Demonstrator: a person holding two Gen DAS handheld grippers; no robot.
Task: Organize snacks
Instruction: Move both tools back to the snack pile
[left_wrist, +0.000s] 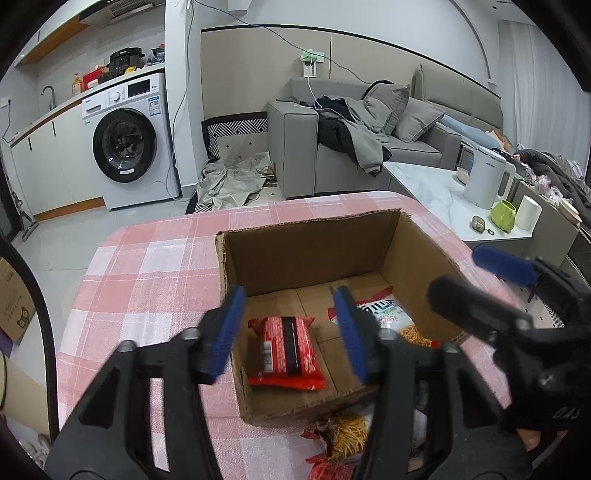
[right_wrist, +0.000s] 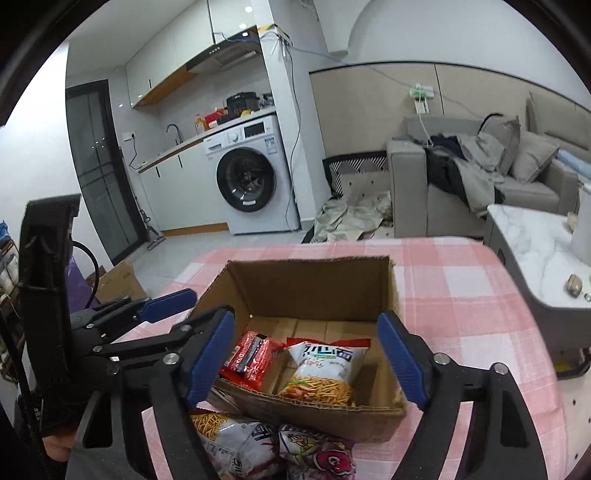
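Scene: a cardboard box (right_wrist: 306, 291) stands open at centre frame on a pink-checked desk (right_wrist: 461, 295).
Inside: a red snack packet (left_wrist: 284, 350) and a noodle-snack bag (right_wrist: 325, 369) lie side by side on the box floor.
Left gripper (left_wrist: 291, 332): jaws apart and empty, poised above the red packet.
Right gripper (right_wrist: 310, 362): jaws wide and empty, over the noodle bag.
Still outside: loose snack bags (right_wrist: 273, 446) at lower frame, touching the box's near wall, below and nearer the camera than both grippers; the right one looks nearer, so the next reach likely pulls back and down.

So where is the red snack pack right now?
The red snack pack lies flat inside the cardboard box, on its left half in both wrist views, beside the white noodle-snack bag.
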